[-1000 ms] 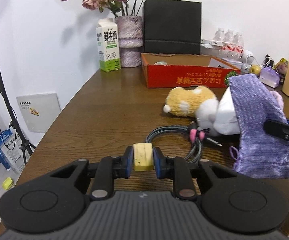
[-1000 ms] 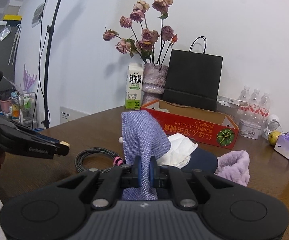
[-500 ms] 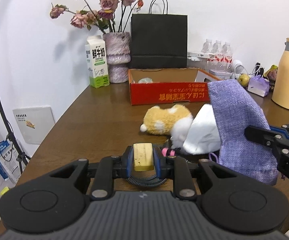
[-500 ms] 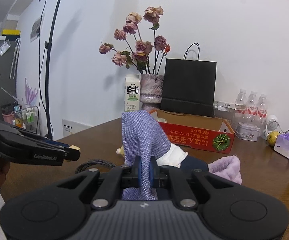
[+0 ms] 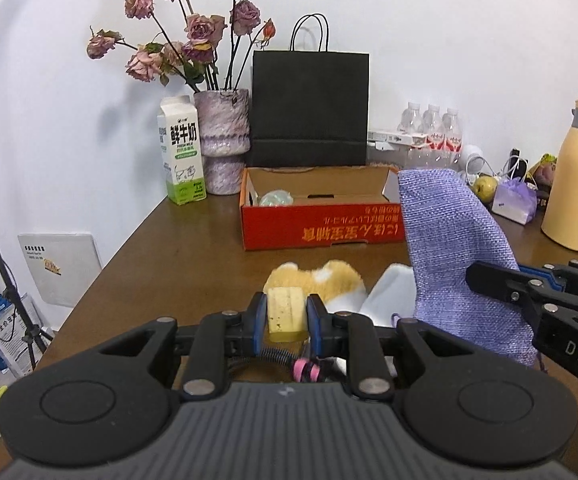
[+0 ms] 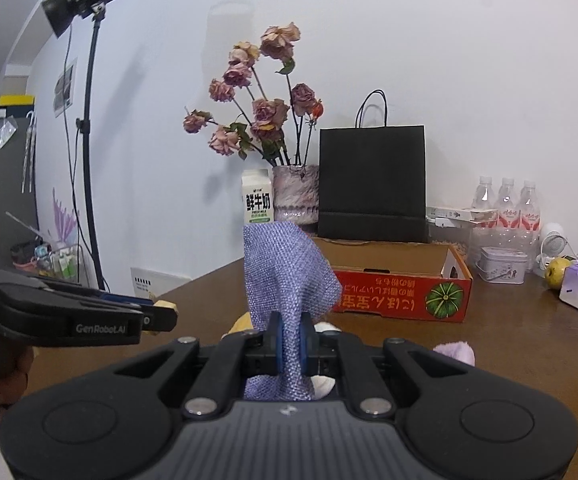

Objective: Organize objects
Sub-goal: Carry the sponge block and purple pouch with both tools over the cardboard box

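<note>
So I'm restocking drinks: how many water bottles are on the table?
3 water bottles, side by side at the back of the table, right of the black paper bag: left, middle, right. More could be hidden behind them.

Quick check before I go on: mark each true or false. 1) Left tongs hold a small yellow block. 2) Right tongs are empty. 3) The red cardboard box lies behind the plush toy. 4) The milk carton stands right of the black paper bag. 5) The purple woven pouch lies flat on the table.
1) True: the left tongs are shut on the small yellow block.
2) False: the right tongs grip the purple woven pouch.
3) True: the red cardboard box sits beyond the orange-and-white plush toy.
4) False: the white-and-green milk carton stands left of the black paper bag.
5) False: the pouch is held upright.
</note>
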A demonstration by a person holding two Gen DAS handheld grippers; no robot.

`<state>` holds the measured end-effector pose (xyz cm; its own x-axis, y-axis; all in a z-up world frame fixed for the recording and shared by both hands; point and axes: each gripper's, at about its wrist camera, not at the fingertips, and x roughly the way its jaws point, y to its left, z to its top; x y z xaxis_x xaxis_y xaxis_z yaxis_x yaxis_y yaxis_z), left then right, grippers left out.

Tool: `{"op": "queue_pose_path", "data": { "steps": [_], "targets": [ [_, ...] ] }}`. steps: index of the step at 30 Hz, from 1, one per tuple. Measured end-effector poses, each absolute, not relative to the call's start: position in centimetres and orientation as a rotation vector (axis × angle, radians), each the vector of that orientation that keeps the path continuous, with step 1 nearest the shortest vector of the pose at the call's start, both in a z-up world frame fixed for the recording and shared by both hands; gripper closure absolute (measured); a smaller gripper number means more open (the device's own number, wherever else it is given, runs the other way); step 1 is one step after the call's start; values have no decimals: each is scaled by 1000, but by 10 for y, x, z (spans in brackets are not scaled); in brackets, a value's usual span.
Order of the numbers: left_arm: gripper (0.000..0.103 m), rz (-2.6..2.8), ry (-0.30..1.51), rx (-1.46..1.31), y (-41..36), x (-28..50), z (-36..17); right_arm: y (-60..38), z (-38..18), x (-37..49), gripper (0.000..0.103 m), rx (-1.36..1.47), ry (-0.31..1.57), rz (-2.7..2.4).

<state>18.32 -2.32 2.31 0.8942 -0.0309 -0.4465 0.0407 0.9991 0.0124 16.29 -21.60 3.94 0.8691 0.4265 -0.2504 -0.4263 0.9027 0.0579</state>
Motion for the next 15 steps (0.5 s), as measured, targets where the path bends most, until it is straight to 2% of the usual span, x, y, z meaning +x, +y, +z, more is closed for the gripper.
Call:
{"op": "queue_pose_path", "data": {
  "steps": [15],
  "targets": [
    [81,-42,429,-19,-41,245,36,-224,59,233,96,35,243,454]
  ]
}}
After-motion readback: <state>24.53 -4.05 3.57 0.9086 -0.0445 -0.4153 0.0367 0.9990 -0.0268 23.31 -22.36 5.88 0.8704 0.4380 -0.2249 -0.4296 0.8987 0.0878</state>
